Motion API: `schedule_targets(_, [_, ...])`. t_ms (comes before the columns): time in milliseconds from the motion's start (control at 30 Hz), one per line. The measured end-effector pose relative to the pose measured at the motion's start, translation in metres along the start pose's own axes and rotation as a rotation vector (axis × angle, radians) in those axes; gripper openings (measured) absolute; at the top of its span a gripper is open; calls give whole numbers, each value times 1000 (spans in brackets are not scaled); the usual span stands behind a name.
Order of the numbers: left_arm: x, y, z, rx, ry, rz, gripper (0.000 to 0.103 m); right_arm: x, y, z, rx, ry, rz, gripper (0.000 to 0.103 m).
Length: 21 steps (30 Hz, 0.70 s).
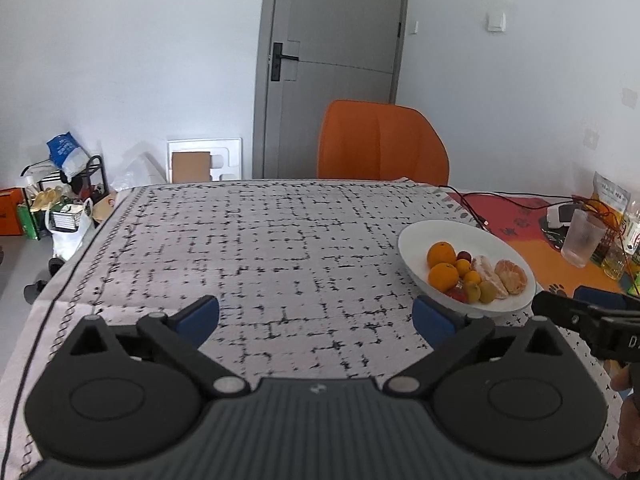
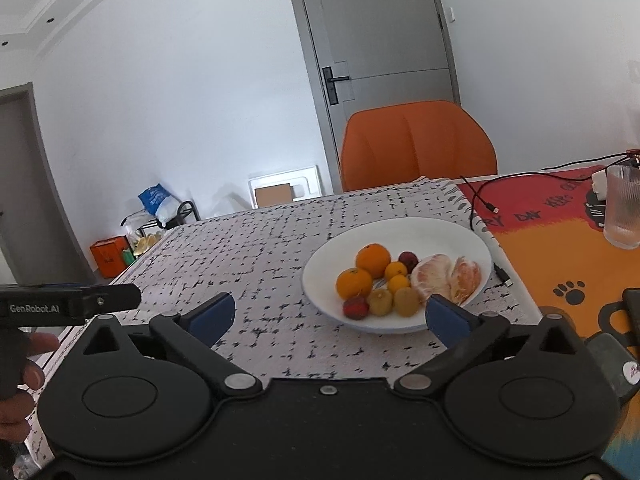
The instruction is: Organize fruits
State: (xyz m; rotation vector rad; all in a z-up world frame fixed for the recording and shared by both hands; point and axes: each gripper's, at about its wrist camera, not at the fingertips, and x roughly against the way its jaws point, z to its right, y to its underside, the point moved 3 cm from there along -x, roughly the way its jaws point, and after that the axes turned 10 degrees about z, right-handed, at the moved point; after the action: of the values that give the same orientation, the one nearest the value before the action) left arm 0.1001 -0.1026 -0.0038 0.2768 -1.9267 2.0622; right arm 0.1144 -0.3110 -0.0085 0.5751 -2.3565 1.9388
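A white plate (image 2: 448, 232) stands on the patterned tablecloth (image 1: 256, 248) and holds several fruits: two oranges (image 2: 373, 259), small yellow citrus, a dark red plum (image 2: 408, 260), peeled pomelo segments (image 2: 430, 278), a peeled mandarin (image 2: 466, 274), two kiwis (image 2: 380, 301) and a red fruit (image 2: 355, 307). In the left wrist view the plate (image 1: 432, 236) lies at the right, beyond the fingers. My left gripper (image 1: 316, 322) stands open over bare cloth, holding nothing. My right gripper (image 2: 330, 318) is open too, its right finger in front of the plate's near rim, nothing between the pads.
An orange chair (image 1: 382, 142) stands behind the table by a grey door (image 1: 332, 60). An orange mat (image 2: 568, 264) at the right carries a ribbed glass (image 2: 624, 210) and black cables (image 2: 480, 200). Bags and a rack (image 1: 60, 200) sit on the floor at the left.
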Motion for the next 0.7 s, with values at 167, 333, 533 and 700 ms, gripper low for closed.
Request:
schedule_targets(167, [16,5,-13,-4,-20,0,103,5,4,-11,6,-10,-11,103])
schedule_targets(333, [30,9,-24,-6,-39,-1,103,12,7,-23,-9,-18,-25,103])
schedule_targets(533, [44,12,-32,-17,-49,7,103,23,8,-36,23,-4,-8,103])
schedule_targets(700, [54,14,-35,-15,-58,6,103,33,8,-39,20,24,-4,103])
